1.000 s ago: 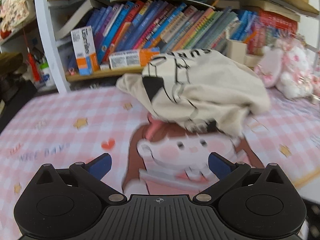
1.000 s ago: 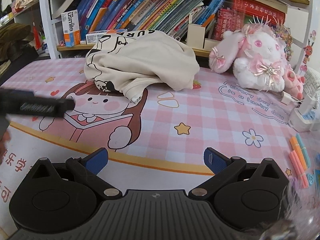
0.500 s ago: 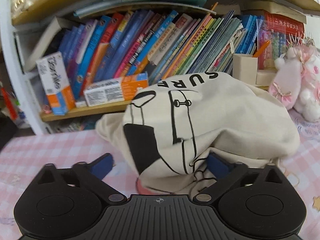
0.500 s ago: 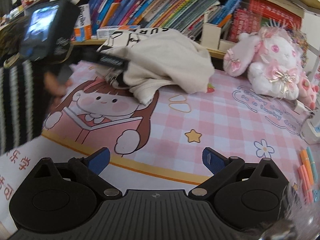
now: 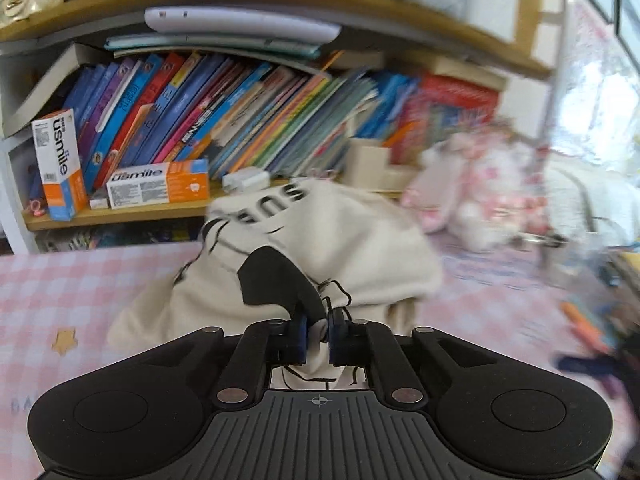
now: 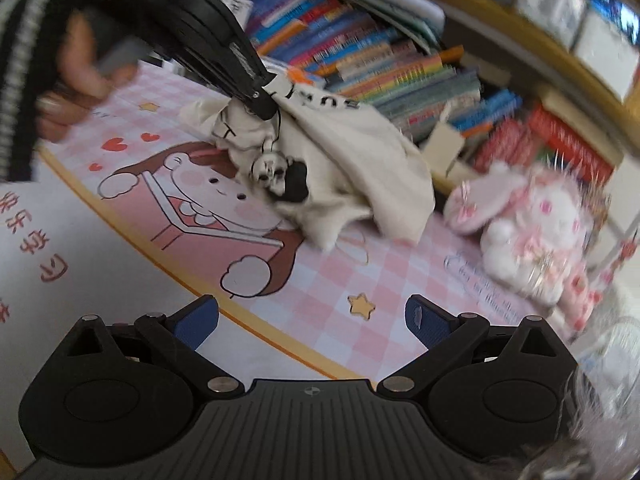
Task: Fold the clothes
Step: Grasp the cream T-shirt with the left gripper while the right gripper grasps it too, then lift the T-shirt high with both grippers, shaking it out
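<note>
Cream shirt [image 5: 340, 248] pinched in the left tongs [image 5: 318, 334] above the pink worktop [image 6: 320, 276]; right tongs [image 6: 312, 316] spread, empty.

**Where things lie around the shirt**

The shirt [image 6: 344, 160] lies in a heap on the bench [image 6: 400, 280], at its back edge, just in front of the bookshelf [image 5: 120, 216]. The left gripper [image 5: 316, 336] is at the shirt's near side, with a fold of it between its fingers. To the right of the shirt sits a plush rabbit [image 6: 536, 232]. The right gripper [image 6: 312, 320] hangs over the bench, well in front of the shirt. Behind the shirt, books [image 5: 224, 120] stand on the bookshelf, with two boxes [image 5: 158, 188] to their left.
</note>
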Demonstrator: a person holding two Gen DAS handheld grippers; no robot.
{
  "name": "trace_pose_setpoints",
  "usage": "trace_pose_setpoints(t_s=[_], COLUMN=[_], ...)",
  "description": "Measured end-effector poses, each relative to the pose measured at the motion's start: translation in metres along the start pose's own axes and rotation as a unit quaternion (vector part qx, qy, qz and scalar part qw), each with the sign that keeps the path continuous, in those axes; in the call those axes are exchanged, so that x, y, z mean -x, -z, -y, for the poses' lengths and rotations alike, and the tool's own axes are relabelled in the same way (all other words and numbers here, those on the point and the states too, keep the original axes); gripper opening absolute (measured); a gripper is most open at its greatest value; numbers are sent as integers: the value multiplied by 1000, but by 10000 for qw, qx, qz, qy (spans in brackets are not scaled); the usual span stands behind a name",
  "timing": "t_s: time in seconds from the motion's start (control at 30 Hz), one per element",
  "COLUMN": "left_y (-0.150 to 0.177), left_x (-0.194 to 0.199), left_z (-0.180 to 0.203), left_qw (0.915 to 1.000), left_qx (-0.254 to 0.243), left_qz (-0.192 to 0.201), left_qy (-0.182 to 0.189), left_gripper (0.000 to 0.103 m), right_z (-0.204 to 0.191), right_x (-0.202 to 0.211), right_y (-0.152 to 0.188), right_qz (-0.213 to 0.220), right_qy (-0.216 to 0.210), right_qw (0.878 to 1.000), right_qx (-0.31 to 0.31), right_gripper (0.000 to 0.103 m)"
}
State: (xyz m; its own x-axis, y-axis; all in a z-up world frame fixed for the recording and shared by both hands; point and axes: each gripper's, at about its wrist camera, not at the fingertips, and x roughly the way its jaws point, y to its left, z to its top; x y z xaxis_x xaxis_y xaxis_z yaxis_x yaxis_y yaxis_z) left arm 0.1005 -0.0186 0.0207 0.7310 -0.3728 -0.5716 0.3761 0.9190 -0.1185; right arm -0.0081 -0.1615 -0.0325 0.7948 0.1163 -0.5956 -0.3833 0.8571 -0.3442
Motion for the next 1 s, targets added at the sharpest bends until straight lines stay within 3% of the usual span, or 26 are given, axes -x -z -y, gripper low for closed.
trace_pose_setpoints(t_s=[0.17, 0.37, 0.43, 0.5, 0.53, 0.57, 0.6, 0.7, 0.8, 0.83, 0.9, 0.97, 1.0], left_y=[24, 49, 52, 52, 51, 49, 46, 34, 14, 7, -6, -9, -9], left_x=[57, 119, 140, 161, 169, 174, 179, 183, 176, 171, 152, 138, 132], left_z=[23, 42, 43, 40, 37, 33, 28, 8, -8, -11, -17, -25, -27], left_qw=[9995, 9989, 9976, 9958, 9950, 9945, 9938, 9897, 9848, 9849, 9872, 9896, 9899], left_qx=[160, 233, 299, 392, 453, 528, 607, 860, 954, 890, 725, 608, 545], left_qz=[35, 266, 412, 590, 674, 740, 810, 1089, 1389, 1439, 1416, 1237, 1134], left_qy=[259, 318, 466, 576, 582, 518, 461, 360, 412, 371, 52, -413, -660], left_gripper=[8, 8, 8, 7, 7, 7, 7, 7, 8, 13, 23, 64, 69], right_z=[-19, -45, -53, -62, -66, -67, -65, -42, -9, 5, 35, 60, 66], right_x=[18, 34, 39, 45, 48, 54, 63, 94, 119, 124, 123, 105, 90], right_y=[7, 11, 12, 13, 14, 13, 9, -14, -40, -50, -65, -70, -71], right_qz=[538, 1022, 1180, 1337, 1415, 1467, 1493, 1368, 1413, 1453, 1412, 1117, 846], right_qy=[23, -431, -581, -730, -805, -962, -1202, -2278, -3167, -3381, -3411, -2999, -2612], right_qw=[9930, 9736, 9642, 9533, 9473, 9458, 9484, 9556, 9379, 9284, 9183, 9229, 9334], right_qx=[1048, 1993, 2302, 2608, 2760, 2734, 2528, 1274, -35, -510, -1427, -2143, -2312], right_gripper=[101, 97, 84, 54, 43, 25, 13, 9, 8, 8, 7, 6, 6])
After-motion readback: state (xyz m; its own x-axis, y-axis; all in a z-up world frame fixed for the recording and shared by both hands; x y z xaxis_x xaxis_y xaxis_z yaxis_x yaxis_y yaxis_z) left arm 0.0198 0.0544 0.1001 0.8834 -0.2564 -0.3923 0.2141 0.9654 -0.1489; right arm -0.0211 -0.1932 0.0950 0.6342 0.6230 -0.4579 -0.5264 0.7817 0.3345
